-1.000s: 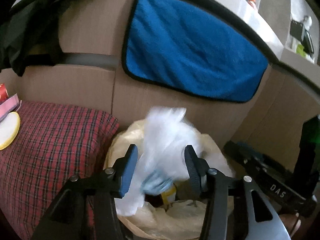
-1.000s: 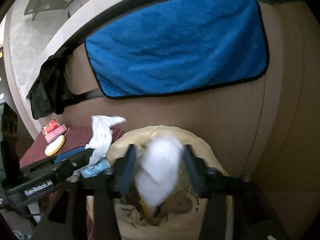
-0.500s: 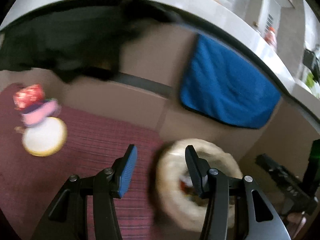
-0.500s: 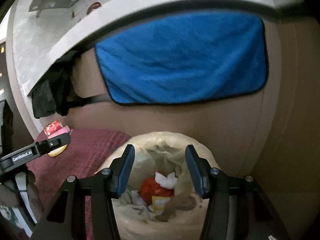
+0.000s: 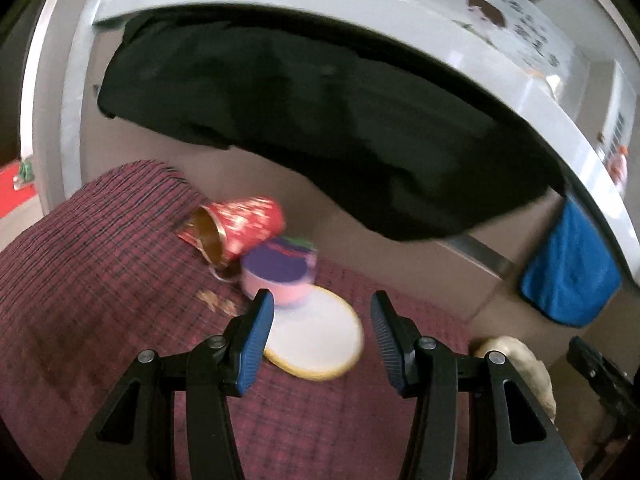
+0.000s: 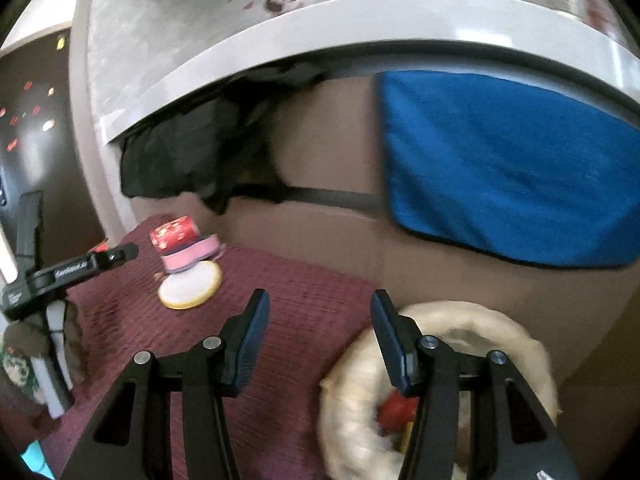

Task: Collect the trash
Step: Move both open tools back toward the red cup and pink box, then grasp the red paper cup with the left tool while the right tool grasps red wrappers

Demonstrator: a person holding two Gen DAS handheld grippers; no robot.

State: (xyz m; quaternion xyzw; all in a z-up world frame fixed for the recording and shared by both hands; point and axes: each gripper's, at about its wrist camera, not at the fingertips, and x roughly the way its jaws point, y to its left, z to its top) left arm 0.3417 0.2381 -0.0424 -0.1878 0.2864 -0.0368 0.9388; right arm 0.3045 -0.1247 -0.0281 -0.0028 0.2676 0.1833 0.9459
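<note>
Both loads of white tissue now gone, dropped into the cream plastic-lined bin (image 6: 440,380); left gripper (image 5: 322,336) and right gripper (image 6: 318,336) spread empty; next trash ahead: tipped red paper cup (image 5: 236,230), pink round tub (image 5: 280,276), white yellow-rimmed lid (image 5: 320,338) on maroon checked cloth (image 5: 100,300).

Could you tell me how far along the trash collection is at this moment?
Some trash already sits in the trash bag. Both the left hand-held gripper and right hand-held gripper are open and empty. The tipped red cup, pink tub and round lid remain on the cloth.
</note>
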